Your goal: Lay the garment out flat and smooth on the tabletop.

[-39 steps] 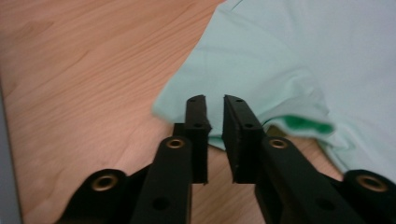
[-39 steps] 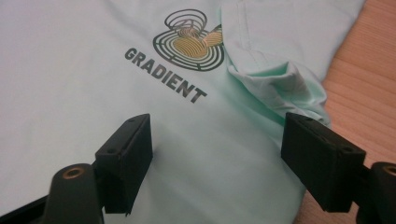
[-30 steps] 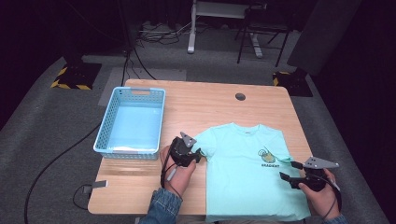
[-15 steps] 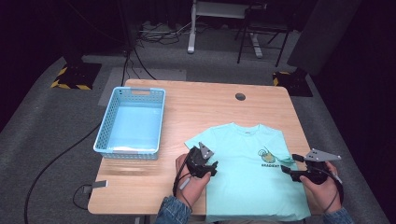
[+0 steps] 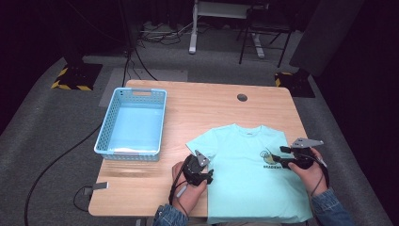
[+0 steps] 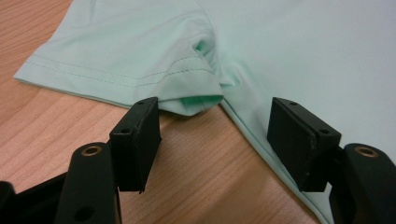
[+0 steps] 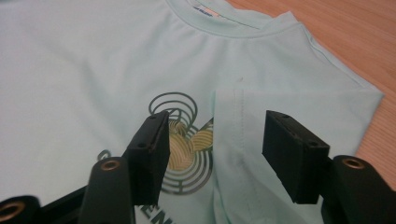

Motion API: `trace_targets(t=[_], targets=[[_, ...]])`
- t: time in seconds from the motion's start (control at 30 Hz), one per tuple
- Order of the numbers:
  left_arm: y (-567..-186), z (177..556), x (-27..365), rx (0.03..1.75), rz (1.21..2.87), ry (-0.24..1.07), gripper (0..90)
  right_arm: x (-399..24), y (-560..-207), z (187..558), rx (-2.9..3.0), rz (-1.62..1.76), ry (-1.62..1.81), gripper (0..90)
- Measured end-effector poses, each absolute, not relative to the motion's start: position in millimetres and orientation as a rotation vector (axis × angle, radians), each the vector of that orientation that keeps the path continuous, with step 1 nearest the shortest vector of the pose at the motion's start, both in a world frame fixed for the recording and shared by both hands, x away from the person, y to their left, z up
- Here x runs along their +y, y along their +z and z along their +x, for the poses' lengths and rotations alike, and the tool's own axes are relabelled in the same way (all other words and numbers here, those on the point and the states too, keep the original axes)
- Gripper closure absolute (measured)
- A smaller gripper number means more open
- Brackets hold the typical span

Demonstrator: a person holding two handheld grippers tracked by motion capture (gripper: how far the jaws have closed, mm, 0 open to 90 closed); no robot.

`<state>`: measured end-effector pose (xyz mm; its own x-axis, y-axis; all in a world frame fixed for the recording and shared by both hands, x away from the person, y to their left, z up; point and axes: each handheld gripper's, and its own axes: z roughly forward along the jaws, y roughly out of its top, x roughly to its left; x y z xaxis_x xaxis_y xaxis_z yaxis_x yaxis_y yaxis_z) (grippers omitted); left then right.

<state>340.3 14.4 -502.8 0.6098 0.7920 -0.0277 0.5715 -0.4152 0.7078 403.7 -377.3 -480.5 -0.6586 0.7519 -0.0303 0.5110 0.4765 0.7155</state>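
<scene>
Wooden table (image 5: 197, 113) | mint T-shirt (image 5: 244, 174), swirl logo (image 7: 184, 140), lettering unreadable | both hand-held grippers (image 6: 212, 140) (image 7: 212, 144) released, right closing

Basket (image 5: 132, 123) left — shirt (image 5: 249, 179) right

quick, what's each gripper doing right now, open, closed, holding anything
Left gripper: open, empty, fingers at the t-shirt sleeve's underarm.
Right gripper: open, fingers just been closing, straddling the folded-over sleeve edge, not yet pressing it.
</scene>
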Motion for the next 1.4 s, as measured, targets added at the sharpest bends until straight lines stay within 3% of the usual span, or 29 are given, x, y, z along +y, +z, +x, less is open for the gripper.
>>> trace_targets(t=[0.17, 0.3, 0.5, 0.67, 0.8, 0.83, 0.87, 0.97, 1.4], targets=[[-504, 339, 20, 1.075, 2.13, 0.423, 34.5, -372, -488, 418, 2.394, 1.074, 0.97, 48.6], [-505, 339, 20, 1.075, 2.122, 0.426, 34.5, -369, -493, 423, 2.405, 1.072, 0.944, 60.2], [-505, 338, 20, 1.075, 2.118, 0.43, 34.3, -372, -492, 422, 2.396, 1.078, 0.93, 87.0], [-503, 338, 19, 1.087, 2.124, 0.426, 34.2, -381, -483, 421, 2.358, 1.073, 0.931, 88.0], [-498, 334, 17, 1.089, 2.097, 0.433, 33.1, -415, -464, 417, 2.24, 1.138, 0.941, 87.9], [-496, 333, 17, 1.093, 2.08, 0.433, 32.2, -430, -460, 416, 2.194, 1.195, 0.934, 86.9], [-495, 333, 16, 1.094, 2.068, 0.43, 31.7, -444, -458, 414, 2.134, 1.26, 0.912, 80.3], [-491, 330, 12, 1.075, 2.06, 0.43, 30.9, -472, -454, 407, 2.025, 1.397, 0.879, 50.8], [-483, 330, -16, 0.975, 2.095, 0.405, 28.5, -440, -448, 373, 2.161, 1.224, 1.013, 33.3]])
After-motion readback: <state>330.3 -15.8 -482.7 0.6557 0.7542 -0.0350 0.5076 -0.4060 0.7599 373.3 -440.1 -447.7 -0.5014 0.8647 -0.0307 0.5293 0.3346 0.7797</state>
